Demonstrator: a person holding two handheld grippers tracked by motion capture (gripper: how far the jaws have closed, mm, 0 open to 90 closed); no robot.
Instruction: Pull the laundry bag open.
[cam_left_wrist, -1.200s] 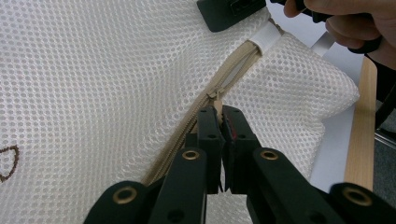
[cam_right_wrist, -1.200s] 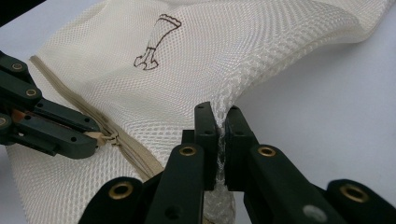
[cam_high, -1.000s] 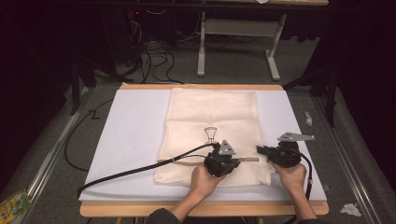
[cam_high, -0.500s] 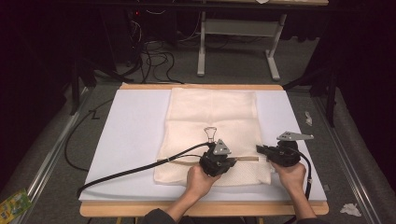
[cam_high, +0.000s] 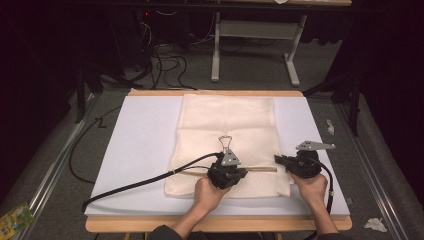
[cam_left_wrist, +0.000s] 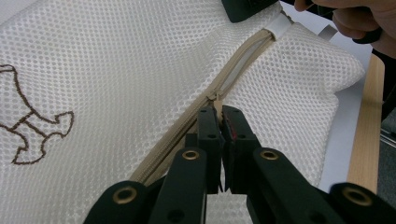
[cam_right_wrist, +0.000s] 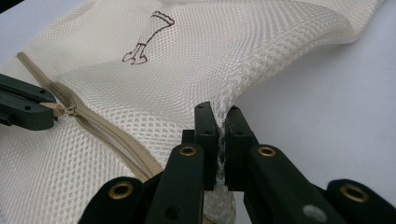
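A cream mesh bag lies flat on the white mat, with a beige zipper running across its near part. My left gripper is shut on the zipper pull, with the jaws pressed together over it. Beyond the pull the zipper gapes open toward the bag's end. My right gripper is shut on the bag's mesh edge at its right end, bunching the fabric up. In the right gripper view the left gripper sits at the left on the zipper.
A brown line drawing is printed on the bag's middle. The table's wooden front edge runs just behind both hands. Cables trail from each gripper, the left one across the mat. A desk frame stands on the floor beyond.
My left gripper has slid a little to the left along the zipper with the pull in it. The right gripper has stayed put on the bag's edge.
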